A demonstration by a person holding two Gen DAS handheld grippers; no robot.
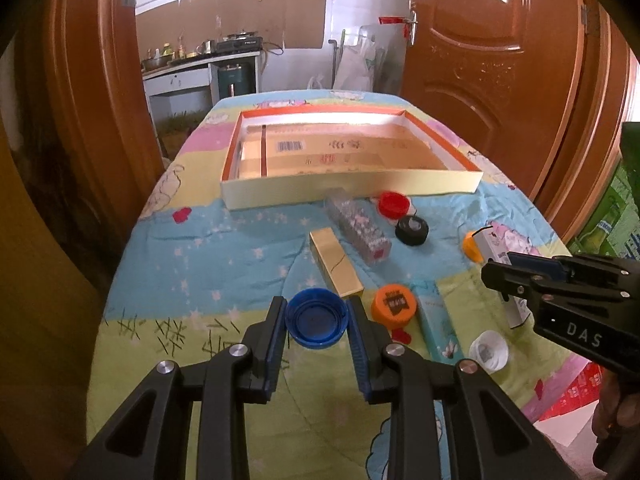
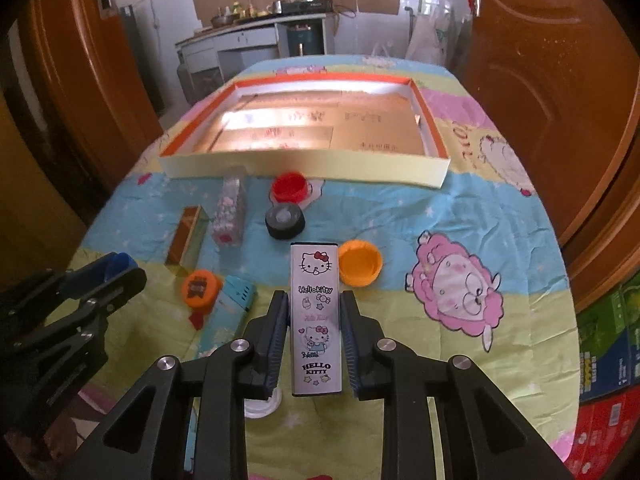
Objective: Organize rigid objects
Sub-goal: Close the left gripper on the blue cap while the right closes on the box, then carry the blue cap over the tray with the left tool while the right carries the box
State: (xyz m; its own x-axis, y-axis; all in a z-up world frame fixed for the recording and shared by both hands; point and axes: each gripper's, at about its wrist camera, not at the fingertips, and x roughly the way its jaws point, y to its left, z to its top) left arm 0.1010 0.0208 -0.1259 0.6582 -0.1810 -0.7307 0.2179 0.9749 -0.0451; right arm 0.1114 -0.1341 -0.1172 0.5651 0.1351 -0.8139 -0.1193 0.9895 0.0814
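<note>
Left gripper [image 1: 316, 322] clamped on blue cap [image 1: 316, 323]; right gripper [image 2: 315, 324] closed on cartoon box [image 2: 316, 320]. Both held near side of big tray [image 1: 352, 190]. Advice: lift straight, keep grip firm, carry over tray wall, set down flat inside.

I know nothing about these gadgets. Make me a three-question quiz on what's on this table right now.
1. True or false: the left gripper grips a blue cap.
2. What does the right gripper grip? A. a red cap B. the Hello Kitty box C. a black tape roll
3. Fill in: the big tray at the far end of the table has an ____ rim.

Key: 1 true; 2 B; 3 orange.
</note>
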